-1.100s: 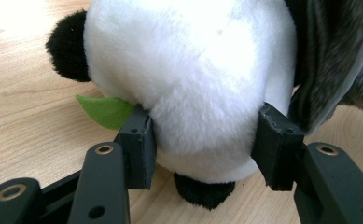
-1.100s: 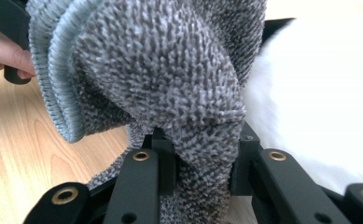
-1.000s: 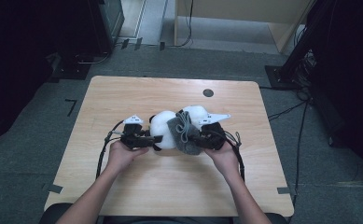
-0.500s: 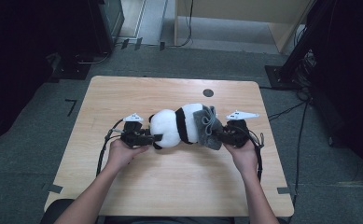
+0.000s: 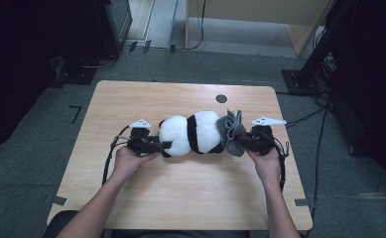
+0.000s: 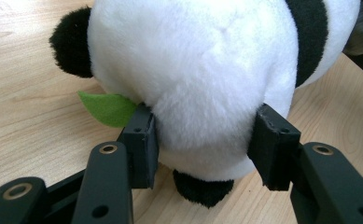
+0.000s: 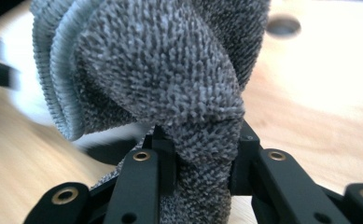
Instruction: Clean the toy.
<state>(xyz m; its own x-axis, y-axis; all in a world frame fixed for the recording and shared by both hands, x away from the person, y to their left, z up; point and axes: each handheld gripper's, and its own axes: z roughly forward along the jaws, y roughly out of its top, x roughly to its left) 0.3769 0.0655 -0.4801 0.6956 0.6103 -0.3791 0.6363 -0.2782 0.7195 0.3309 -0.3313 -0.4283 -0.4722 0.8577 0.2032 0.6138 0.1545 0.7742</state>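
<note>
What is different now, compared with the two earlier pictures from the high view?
The right gripper, shut on the grey knitted cloth, moved to the right and pulled the cloth off the panda toy, so its white and black body is now uncovered. The left gripper stayed in place, clamped on the toy's other end. The wooden table is unchanged.

Black-and-white plush panda (image 5: 193,134) lies mid-table — grey knitted garment (image 5: 231,130) bunched at one end.
</note>
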